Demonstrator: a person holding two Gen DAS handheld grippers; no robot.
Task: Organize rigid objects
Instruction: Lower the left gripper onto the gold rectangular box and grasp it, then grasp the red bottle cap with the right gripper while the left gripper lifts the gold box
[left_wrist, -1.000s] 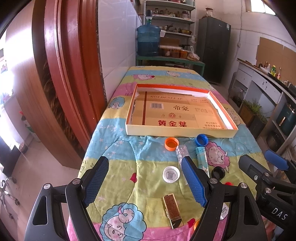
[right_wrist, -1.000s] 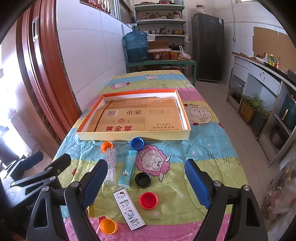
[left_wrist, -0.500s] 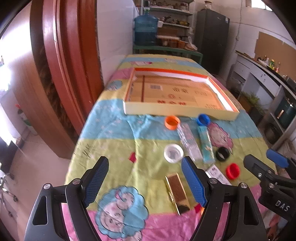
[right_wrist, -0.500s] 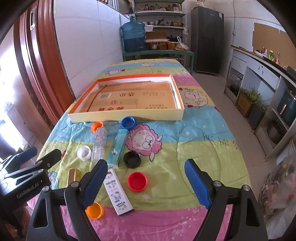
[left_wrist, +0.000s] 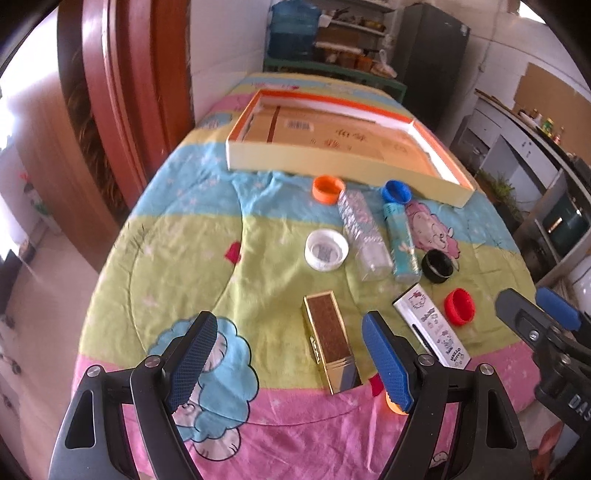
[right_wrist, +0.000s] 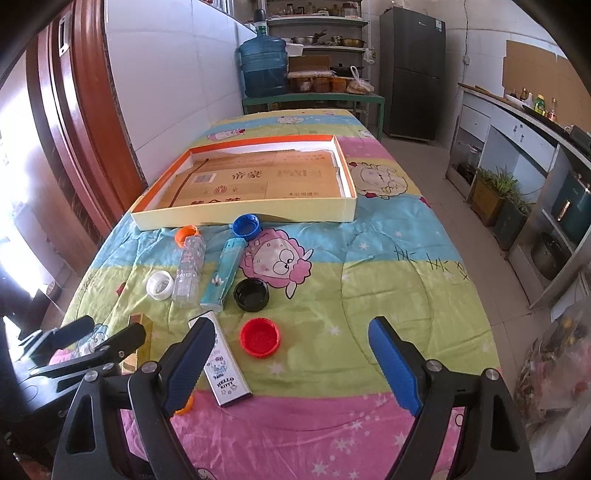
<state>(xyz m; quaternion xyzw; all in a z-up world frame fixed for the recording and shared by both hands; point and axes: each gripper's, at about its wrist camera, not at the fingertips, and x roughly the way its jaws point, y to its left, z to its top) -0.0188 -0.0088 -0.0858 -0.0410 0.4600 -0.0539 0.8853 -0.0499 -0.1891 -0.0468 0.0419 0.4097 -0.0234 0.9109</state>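
Hovering over the near edge of the table, both grippers empty. left gripper (left_wrist: 291, 354) has its jaws spread wide, the gold box (left_wrist: 330, 343) lying on the cloth between and just ahead of its fingers, not touched. right gripper (right_wrist: 295, 363) is also spread wide, nothing between the pads; the white Hello Kitty case (right_wrist: 223, 365) sits just beside its left finger, partly hidden by it.

Nothing is organized yet, judging by the layout: the shallow cardboard tray (right_wrist: 243, 218) at mid table holds only its printed liner. Loose items lie in a cluster in front of it, likely laid out for sorting into the tray:
- orange cap (left_wrist: 327, 189) and blue cap (left_wrist: 397, 192) just beside the tray's front wall
- clear bottle (left_wrist: 364, 236) and teal tube (left_wrist: 400, 243) lying side by side, near parallel
- white cap (left_wrist: 327, 251) left of the bottle
- black cap (left_wrist: 437, 266) right of the tube
- red cap (left_wrist: 460, 306) near the case
- another orange cap (right_wrist: 183, 404) at the near edge, mostly hidden behind a finger

The gold box looks like the probable first pick for the left side, being long, rigid and nearly aligned with the jaws.

Surface: soft quilted cartoon-print blanket (right_wrist: 388, 280), slightly wrinkled, so caps may tilt. Room: kitchen-like, water jug (right_wrist: 264, 68), shelves, dark fridge (right_wrist: 412, 70), counter on the right, red wooden door frame on the left
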